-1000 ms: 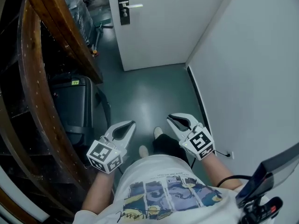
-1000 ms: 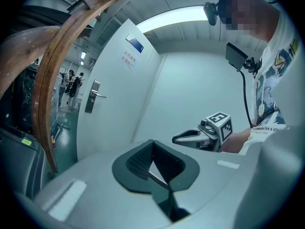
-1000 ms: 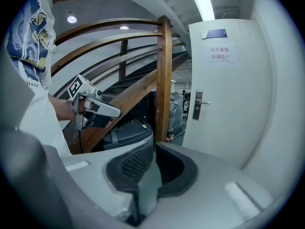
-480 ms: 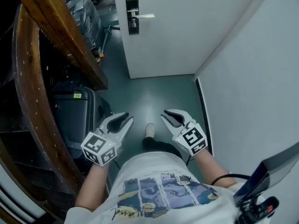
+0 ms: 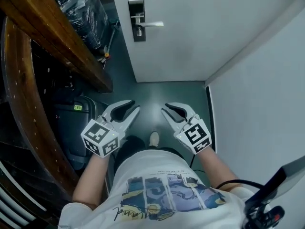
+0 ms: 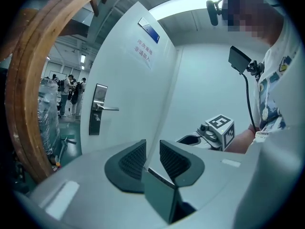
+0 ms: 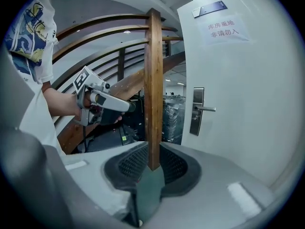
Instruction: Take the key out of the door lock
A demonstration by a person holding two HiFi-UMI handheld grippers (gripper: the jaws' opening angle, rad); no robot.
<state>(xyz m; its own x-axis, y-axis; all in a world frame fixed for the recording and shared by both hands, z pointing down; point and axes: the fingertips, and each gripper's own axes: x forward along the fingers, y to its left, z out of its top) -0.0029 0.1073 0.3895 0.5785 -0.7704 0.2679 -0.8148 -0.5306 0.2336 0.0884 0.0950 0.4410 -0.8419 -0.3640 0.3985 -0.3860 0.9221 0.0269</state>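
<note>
The white door (image 5: 200, 32) stands shut at the far end of a narrow strip of grey-green floor (image 5: 157, 92). A plain white side wall (image 5: 257, 104) is on the person's right, and a curved brown wooden stair rail (image 5: 52, 37) crowds the left. I read this as the approach, since nothing on the door is within reach yet.

The left gripper (image 5: 135, 106) and the right gripper (image 5: 165, 108) are held out low in front of the body, side by side and well short of the door. Both have just been opening their jaws. Each pair now stands a little apart and holds nothing. The wooden post seen through the right pair's gap is far beyond them.

The tall steel lock plate (image 5: 137, 20) sits near the door's left edge, with its silver lever handle (image 5: 151, 25) pointing right. The key should be in the keyhole (image 5: 138, 32) just below that lever, though it is too small here to make out.

To do this well, keep to the middle of the passage and clear of the rail. Choose one gripper; the right one seems to have the freer line. Bring it in level under the lever and set the jaws either side of the key's head before closing. Then draw straight back along the key's own line, without twisting.
</note>
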